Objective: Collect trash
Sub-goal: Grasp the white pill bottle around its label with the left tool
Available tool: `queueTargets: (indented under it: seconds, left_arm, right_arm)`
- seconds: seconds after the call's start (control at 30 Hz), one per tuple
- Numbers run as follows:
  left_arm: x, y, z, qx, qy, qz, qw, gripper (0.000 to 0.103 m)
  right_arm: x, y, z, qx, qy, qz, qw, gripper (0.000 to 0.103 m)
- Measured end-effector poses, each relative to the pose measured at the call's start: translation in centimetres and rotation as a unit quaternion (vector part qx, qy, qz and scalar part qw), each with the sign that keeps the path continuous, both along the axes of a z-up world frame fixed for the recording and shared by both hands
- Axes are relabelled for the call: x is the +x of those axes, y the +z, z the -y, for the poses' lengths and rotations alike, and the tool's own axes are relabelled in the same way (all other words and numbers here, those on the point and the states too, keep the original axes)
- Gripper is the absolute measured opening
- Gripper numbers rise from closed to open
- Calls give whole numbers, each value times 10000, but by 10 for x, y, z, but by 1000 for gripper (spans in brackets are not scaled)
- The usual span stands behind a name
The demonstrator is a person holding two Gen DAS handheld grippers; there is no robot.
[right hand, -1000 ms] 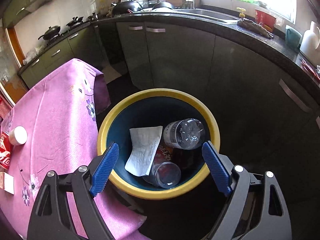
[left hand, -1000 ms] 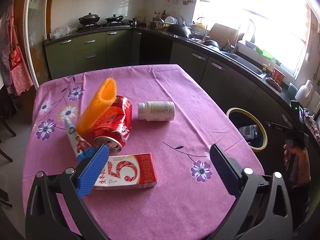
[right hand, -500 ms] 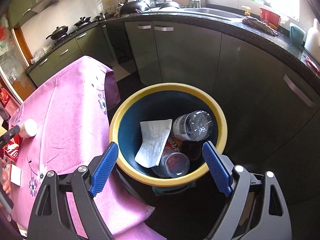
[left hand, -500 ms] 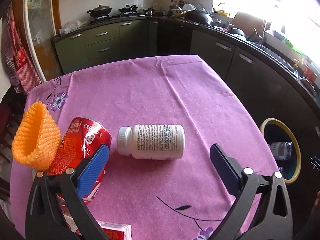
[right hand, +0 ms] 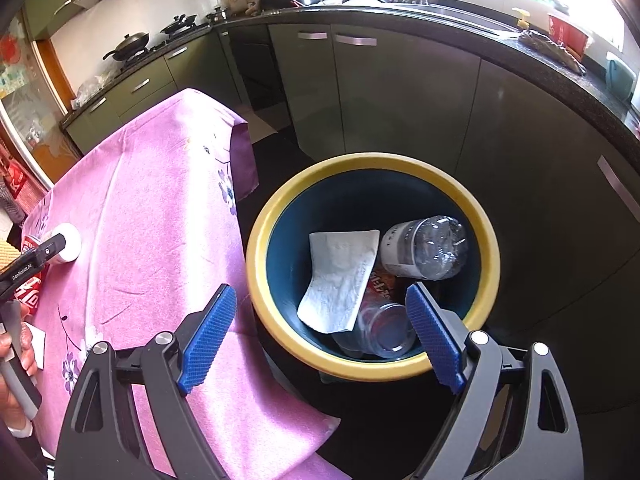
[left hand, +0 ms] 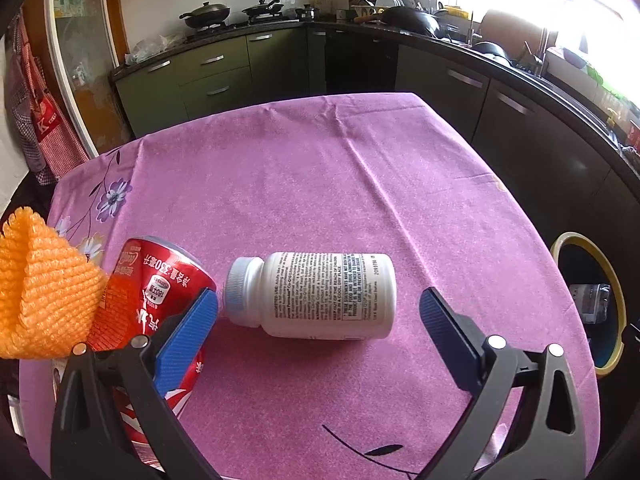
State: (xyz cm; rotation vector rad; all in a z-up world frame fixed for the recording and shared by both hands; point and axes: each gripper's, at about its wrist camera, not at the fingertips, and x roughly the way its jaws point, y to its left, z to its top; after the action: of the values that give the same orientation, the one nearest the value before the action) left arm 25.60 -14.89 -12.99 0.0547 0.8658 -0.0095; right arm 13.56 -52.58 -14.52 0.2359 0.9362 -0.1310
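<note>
A white pill bottle lies on its side on the pink tablecloth, cap to the left. My left gripper is open just in front of it, its blue pads wider apart than the bottle and not touching it. Left of the bottle lie a red soda can and an orange foam net. My right gripper hangs open and empty over the near rim of the yellow-rimmed bin. The bin holds a white paper and clear plastic bottles.
The bin stands on the floor off the table's right edge. Dark kitchen cabinets and a counter with pans curve behind table and bin. In the right wrist view a hand holds the other gripper at the far left.
The left gripper has moved forward and down over the table, from the red box to the pill bottle. The right gripper has shifted slightly, so the bin sits further right in its view.
</note>
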Motion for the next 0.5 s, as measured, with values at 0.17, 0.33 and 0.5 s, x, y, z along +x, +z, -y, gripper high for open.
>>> queueTargets:
  seconds: [0.17, 0.33, 0.5]
  left_arm:
    - [3, -1, 1, 63, 61, -38, 10000, 96]
    - [9, -8, 4, 94, 57, -136, 9998, 96]
    - [14, -9, 5, 173, 128, -189, 9996, 81]
  right_arm:
    - [8, -6, -5, -9, 47, -142, 9999, 86]
    - [13, -8, -6, 5, 60, -180, 9998, 86]
    - [15, -10, -6, 51, 94, -162, 9998, 86]
